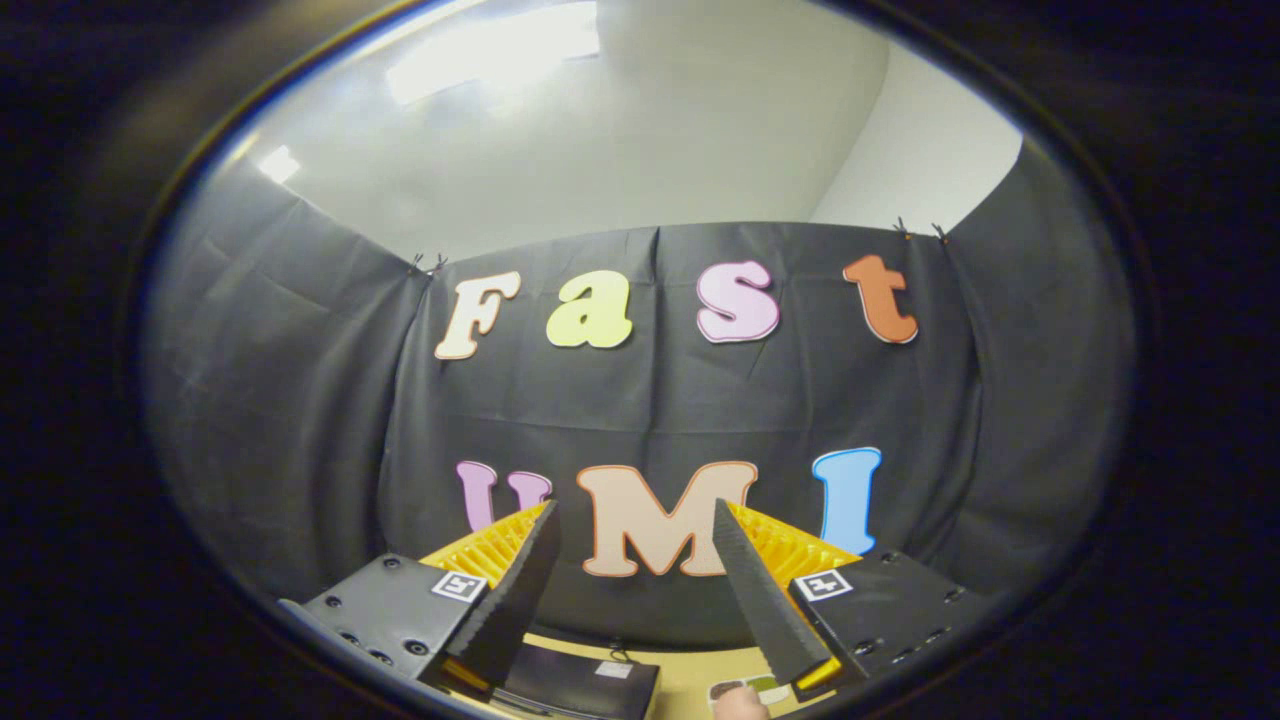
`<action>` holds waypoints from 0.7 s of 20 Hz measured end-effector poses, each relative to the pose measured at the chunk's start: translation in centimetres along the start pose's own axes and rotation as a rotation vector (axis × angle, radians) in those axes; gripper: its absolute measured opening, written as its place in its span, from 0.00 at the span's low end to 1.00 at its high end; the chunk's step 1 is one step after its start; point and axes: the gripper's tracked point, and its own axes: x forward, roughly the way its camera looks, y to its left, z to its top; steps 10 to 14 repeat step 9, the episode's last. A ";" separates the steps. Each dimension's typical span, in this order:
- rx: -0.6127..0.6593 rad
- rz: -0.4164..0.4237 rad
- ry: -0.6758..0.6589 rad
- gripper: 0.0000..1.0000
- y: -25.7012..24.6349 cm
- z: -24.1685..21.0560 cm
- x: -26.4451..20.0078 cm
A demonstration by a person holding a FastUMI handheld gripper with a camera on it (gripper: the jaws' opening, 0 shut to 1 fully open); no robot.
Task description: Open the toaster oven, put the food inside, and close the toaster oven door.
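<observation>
The gripper point(635, 520) has its two fingers spread wide apart with nothing between them, held up toward the booth's dark cloth wall point(300, 400), while a black box that may be the toaster oven point(580, 685) sits low between the fingers on a tan table point(690, 675).

Hand-held gripper point(634, 520) raised, fingers apart, empty, facing black cloth wall point(300, 400); tabletop point(690, 680) below.
</observation>
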 end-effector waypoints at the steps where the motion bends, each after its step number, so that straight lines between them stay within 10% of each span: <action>1: -0.003 -0.002 0.003 0.95 -0.1 0.0 -0.1; 14: 0.009 0.002 0.023 0.95 -2.8 -0.2 -0.1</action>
